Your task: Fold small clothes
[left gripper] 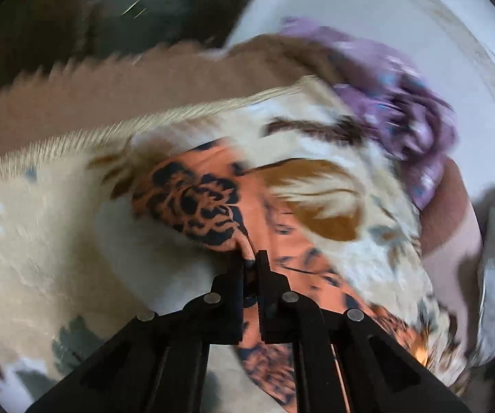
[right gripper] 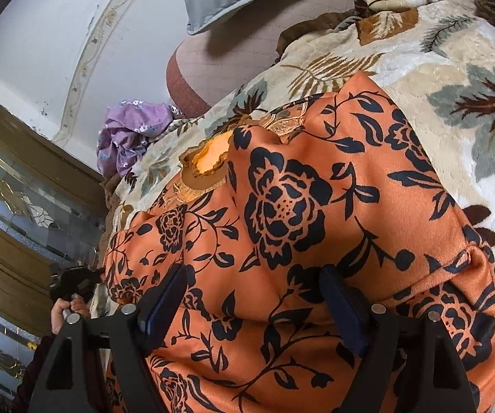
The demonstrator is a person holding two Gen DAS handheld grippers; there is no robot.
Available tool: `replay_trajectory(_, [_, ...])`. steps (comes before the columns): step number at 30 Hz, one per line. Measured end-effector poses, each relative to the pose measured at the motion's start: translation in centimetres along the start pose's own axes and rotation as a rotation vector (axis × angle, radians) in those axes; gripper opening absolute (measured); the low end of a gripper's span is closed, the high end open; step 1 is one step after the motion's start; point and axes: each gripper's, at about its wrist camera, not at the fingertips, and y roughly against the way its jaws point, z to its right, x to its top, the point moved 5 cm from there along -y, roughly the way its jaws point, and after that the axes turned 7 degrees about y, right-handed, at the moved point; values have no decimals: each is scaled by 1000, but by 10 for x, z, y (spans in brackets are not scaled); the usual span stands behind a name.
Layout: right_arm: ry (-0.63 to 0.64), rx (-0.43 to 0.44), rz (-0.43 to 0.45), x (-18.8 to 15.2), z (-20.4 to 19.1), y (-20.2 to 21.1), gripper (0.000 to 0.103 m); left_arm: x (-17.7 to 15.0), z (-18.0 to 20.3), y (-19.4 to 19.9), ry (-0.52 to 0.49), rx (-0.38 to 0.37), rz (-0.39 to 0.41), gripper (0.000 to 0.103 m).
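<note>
Evidently, the left hand-held gripper point(left gripper: 251, 261) is clamped on an edge of the orange plush garment with black roses point(right gripper: 281, 206), presumably so a fold can be drawn. The right hand-held gripper point(right gripper: 252, 304) is held apart above that garment, which is spread on the cream leaf-patterned blanket point(right gripper: 454, 79) covering the bed.

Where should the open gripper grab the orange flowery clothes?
Probably the raised fold of the orange garment lying between the right gripper's spread fingers, coming straight down from above. The cloth bunches up there on the leafy blanket, so there is something to pinch. The left gripper already pinches another edge.
</note>
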Motion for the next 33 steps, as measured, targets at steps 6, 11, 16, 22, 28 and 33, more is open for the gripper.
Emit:
replay_trajectory(6, [-21, 19, 43, 8, 2, 15, 81, -27, 119, 69, -289, -143, 33, 5])
replay_trajectory(11, [-77, 33, 107, 20, 14, 40, 81, -98, 225, 121, -576, -257, 7, 5])
replay_trajectory(16, [-169, 50, 172, 35, 37, 67, 81, -217, 294, 131, -854, -326, -175, 5])
replay_trajectory(22, [-284, 52, 213, 43, 64, 87, 81, -321, 302, 125, -1156, -362, -304, 50])
replay_trajectory(28, [-242, 57, 171, 44, 50, 74, 81, -261, 267, 98, -1042, -260, -216, 61])
replay_trajectory(33, [-99, -22, 141, 45, 34, 56, 81, -208, 204, 57, -899, -72, -179, 62])
